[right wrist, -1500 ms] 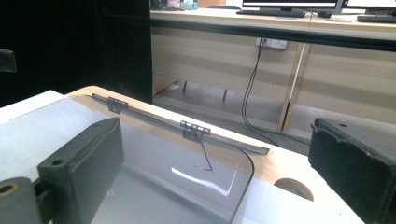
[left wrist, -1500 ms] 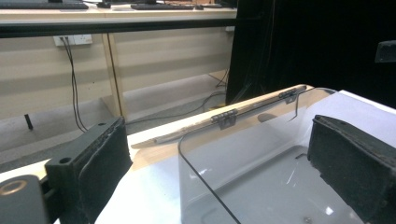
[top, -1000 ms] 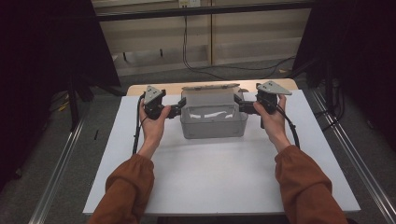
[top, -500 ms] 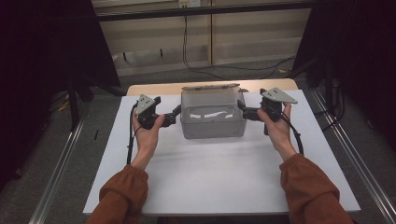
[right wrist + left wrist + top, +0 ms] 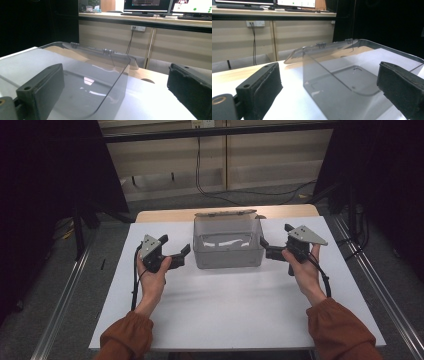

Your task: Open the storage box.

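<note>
On the worktop [image 5: 235, 310], a white sheet covers nearly all of the surface, with a strip of bare wood showing along the far edge. Toward the back of that sheet, midway between your two hands, stands the box [image 5: 228, 249]: clear plastic, upright, open at the top. Its hinged lid [image 5: 226, 213] is thrown back behind it and lies tilted over the far edge. In the left gripper view the box [image 5: 352, 82] shows a rounded near corner and a bare floor with a moulded rectangle in it, and the lid [image 5: 317, 51] slopes down behind with two small hinges on its rim. In the right gripper view the box [image 5: 87, 82] shows its other near corner, the lid [image 5: 105, 56] again folded away beyond it.

Your left gripper [image 5: 181, 256] sits just beside the box's left wall, apart from it, pointing toward it; its fingers [image 5: 259, 87] are spread wide and grasp nothing, the box corner showing between them. Your right gripper [image 5: 266, 251] is at the box's right wall, its tips close against the lower corner; whether they touch it you cannot tell from above. Its fingers [image 5: 41, 92] are likewise released, well apart, with the box wall standing between them. Your hands hold both grippers low above the sheet, with orange sleeves at the near edge.
</note>
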A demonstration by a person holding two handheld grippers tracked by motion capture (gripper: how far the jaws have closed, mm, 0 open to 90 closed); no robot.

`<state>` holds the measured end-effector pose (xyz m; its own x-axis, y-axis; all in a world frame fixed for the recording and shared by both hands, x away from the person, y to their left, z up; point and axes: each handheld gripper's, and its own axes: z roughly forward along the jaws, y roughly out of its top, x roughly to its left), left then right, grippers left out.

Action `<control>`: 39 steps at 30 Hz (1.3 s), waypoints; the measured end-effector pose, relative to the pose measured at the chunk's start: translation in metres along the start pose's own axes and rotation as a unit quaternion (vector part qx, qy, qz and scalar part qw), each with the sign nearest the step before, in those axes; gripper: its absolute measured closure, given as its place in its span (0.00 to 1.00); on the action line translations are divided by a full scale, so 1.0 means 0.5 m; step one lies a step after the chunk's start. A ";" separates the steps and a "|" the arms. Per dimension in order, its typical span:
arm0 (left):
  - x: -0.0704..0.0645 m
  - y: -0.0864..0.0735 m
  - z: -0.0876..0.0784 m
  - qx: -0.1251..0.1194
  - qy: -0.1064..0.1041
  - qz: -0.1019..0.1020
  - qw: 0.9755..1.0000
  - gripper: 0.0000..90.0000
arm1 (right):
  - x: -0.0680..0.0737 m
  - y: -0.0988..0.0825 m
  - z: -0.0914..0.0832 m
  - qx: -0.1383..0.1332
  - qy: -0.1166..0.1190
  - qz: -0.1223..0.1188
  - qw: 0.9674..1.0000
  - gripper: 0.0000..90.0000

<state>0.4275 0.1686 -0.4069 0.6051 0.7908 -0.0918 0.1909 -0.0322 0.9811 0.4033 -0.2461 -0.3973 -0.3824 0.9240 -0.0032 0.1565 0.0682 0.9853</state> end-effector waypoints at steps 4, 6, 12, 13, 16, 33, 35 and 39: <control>0.002 -0.013 -0.020 -0.001 0.010 -0.002 1.000 0.06 | 0.007 -0.012 -0.024 0.002 -0.004 -0.003 1.000 0.01; 0.002 -0.018 -0.033 -0.003 0.018 -0.003 1.000 0.05 | 0.008 -0.018 -0.036 0.003 -0.008 -0.005 1.000 0.01; -0.005 -0.035 -0.073 -0.007 0.023 0.000 1.000 0.04 | 0.011 -0.039 -0.075 -0.003 -0.023 -0.006 1.000 0.01; -0.008 -0.037 -0.079 -0.008 0.024 0.001 1.000 0.04 | 0.012 -0.043 -0.081 -0.004 -0.026 -0.004 1.000 0.01; -0.014 -0.045 -0.100 -0.008 0.029 0.003 1.000 0.04 | 0.014 -0.059 -0.104 -0.001 -0.033 0.006 0.999 0.01; -0.034 -0.089 -0.169 0.003 0.045 -0.010 0.999 0.04 | 0.014 -0.115 -0.224 -0.001 -0.081 0.013 0.997 0.00; -0.037 -0.092 -0.180 0.001 0.046 -0.012 0.999 0.04 | 0.017 -0.122 -0.238 -0.001 -0.084 0.010 0.996 0.00; -0.040 -0.096 -0.190 0.005 0.049 -0.016 0.999 0.04 | 0.019 -0.128 -0.248 -0.001 -0.086 0.014 0.996 0.00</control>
<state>0.3329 0.2123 -0.4358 0.5204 0.8474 -0.1055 0.2172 -0.0119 0.9760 0.2770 -0.2884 -0.4393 -0.2157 0.9765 -0.0044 0.1632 0.0405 0.9858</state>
